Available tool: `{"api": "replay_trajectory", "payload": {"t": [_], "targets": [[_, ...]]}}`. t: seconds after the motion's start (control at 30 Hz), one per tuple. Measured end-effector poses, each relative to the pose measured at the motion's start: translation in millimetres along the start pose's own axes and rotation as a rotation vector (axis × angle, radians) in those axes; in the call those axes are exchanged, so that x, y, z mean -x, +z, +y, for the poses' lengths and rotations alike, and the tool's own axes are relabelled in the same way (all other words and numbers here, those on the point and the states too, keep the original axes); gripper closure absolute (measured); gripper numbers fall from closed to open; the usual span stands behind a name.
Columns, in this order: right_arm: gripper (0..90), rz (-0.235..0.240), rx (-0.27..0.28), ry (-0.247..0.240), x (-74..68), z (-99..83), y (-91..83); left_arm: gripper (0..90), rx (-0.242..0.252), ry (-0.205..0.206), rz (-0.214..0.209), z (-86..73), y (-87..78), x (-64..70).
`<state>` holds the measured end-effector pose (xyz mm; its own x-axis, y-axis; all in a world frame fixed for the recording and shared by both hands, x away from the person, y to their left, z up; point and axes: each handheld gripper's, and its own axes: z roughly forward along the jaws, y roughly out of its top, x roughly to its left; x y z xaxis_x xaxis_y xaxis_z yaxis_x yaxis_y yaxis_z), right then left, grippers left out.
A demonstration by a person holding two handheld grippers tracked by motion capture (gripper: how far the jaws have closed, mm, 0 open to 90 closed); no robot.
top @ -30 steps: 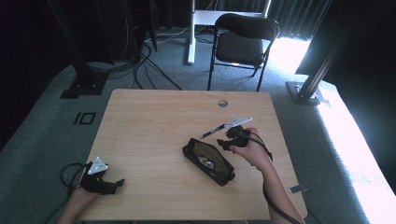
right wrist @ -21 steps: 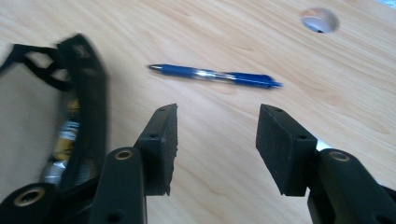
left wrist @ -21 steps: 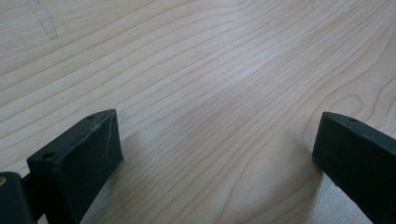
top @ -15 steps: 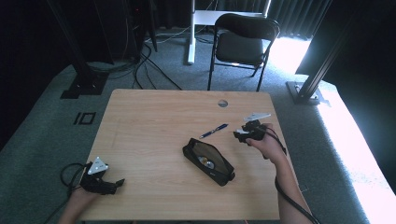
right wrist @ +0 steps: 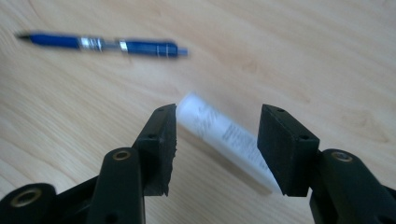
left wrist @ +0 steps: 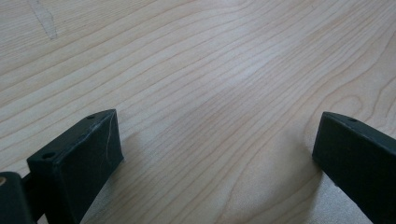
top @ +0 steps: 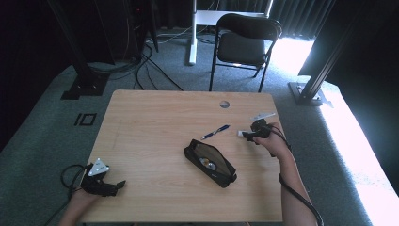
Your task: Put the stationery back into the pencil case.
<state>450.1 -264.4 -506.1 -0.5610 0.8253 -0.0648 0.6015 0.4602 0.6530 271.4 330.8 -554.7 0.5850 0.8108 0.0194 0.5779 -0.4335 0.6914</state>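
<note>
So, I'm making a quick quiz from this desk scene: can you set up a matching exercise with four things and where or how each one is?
Things:
1. pen
2. pencil case
3. white tube
4. left gripper

Places or states:
A. lies open near the middle of the table
B. between the jaws of the right gripper
C. at the table's near left corner, jaws wide apart
D. blue, lying beyond the case

Pairs: 1-D, 2-A, 3-B, 4-C

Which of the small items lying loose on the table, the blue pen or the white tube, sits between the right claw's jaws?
The white tube: it lies on the wood between the right claw and its open jaws. The blue pen lies farther off, apart.
</note>
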Motion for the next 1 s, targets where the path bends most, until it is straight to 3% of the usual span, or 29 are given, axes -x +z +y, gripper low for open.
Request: {"api": "replay_trajectory", "payload": {"t": [0.17, 0.43, 0.63, 0.9, 1.0], "targets": [[45.5, -0.012, -0.017, -0.010, 3.2, -1.6, 7.8, 1.6, 0.000, 0.000, 0.000, 0.0, 0.0, 0.0], [47.8, -0.024, -0.060, -0.087, 5.6, -0.1, 18.7, 1.6, 0.000, -0.002, 0.003, 0.0, 0.0, -0.2], [50.6, -0.036, -0.088, -0.112, 6.4, 0.1, 23.9, 1.5, 0.000, -0.002, 0.003, 0.0, 0.0, -0.2], [58.2, -0.021, -0.108, -0.094, 3.2, -2.3, 30.3, 1.6, -0.001, -0.001, 0.003, 0.0, 0.0, -0.2], [60.5, -0.016, -0.101, -0.066, 1.1, -1.8, 31.7, 1.5, -0.001, -0.002, 0.003, 0.0, 0.0, -0.2]]}}
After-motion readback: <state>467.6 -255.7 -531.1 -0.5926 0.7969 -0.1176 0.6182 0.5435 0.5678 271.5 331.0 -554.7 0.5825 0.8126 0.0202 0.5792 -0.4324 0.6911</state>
